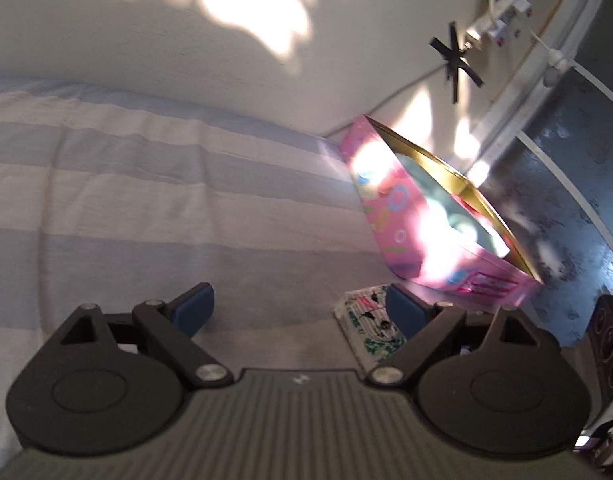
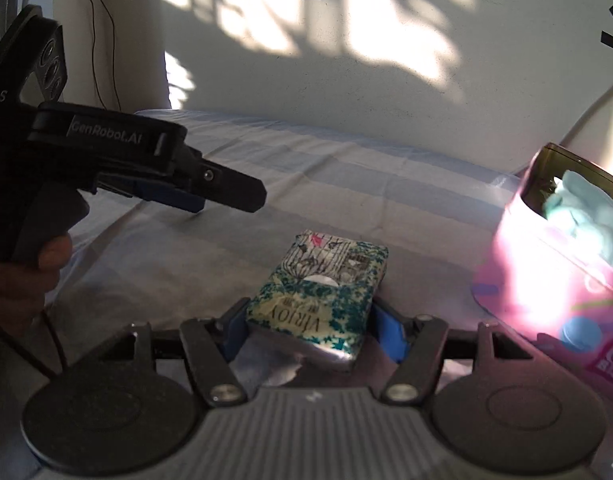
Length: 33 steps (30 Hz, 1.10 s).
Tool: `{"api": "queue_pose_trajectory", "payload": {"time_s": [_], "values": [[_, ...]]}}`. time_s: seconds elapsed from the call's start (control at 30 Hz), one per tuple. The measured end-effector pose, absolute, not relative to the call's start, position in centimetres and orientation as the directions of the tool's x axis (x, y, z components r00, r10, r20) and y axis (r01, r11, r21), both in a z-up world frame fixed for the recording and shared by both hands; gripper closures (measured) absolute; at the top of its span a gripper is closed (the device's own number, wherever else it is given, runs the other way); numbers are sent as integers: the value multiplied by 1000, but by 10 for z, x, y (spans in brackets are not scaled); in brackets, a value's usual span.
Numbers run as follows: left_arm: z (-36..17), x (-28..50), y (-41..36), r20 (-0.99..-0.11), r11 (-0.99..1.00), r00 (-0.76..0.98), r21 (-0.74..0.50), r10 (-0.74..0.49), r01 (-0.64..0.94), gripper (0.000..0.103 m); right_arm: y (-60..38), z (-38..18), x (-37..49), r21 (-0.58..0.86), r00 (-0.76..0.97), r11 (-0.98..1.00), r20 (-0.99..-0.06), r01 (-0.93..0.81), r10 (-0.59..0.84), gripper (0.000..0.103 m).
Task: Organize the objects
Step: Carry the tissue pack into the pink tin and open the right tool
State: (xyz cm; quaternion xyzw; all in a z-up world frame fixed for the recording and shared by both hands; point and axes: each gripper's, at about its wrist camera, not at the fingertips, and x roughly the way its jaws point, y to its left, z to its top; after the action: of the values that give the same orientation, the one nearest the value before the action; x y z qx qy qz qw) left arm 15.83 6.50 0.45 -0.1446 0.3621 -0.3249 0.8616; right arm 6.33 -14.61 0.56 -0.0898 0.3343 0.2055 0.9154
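Observation:
A teal and cream tissue pack [image 2: 322, 292] printed "VIRJOY" lies between the blue pads [image 2: 390, 334] of my right gripper [image 2: 310, 330], which is closed on its near end just above the striped bedsheet [image 2: 306, 184]. The pack also shows in the left wrist view [image 1: 366, 320]. A pink tin [image 2: 546, 280] with a gold inside stands open to the right and holds a pale green cloth [image 2: 586, 212]; it also shows in the left wrist view [image 1: 434, 216]. My left gripper [image 1: 300, 308] is open and empty above the sheet; it shows at the left in the right wrist view [image 2: 230, 194].
A white wall [image 2: 346, 80] with sun patches runs behind the bed. Black tape crosses [image 1: 456, 60] and a white power strip [image 1: 502, 12] are on the wall at the right. A dark window pane [image 1: 566, 184] lies beyond the tin.

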Motion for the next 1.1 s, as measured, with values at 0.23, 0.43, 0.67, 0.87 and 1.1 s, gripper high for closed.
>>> {"api": "queue_pose_trajectory", "payload": {"time_s": [0.23, 0.43, 0.67, 0.87, 1.1], "values": [[-3, 126, -2, -588, 703, 403, -474, -701, 530, 14, -172, 7, 24, -37, 740, 923, -610, -383, 283, 27], [6, 122, -24, -616, 718, 395, -460, -682, 522, 38, -175, 10, 24, -27, 761, 914, -565, -404, 320, 46], [67, 123, -85, -551, 657, 429, -323, -716, 681, 35, -222, 49, 22, -38, 883, 954, -391, -299, 261, 46], [83, 143, -159, -571, 631, 413, -254, -710, 733, 32, -279, 72, 59, 15, 906, 982, -384, -187, 178, 46], [63, 191, -216, -668, 650, 336, -292, -664, 702, 28, -350, 64, 124, 301, 783, 944, -550, -137, 289, 47]]}}
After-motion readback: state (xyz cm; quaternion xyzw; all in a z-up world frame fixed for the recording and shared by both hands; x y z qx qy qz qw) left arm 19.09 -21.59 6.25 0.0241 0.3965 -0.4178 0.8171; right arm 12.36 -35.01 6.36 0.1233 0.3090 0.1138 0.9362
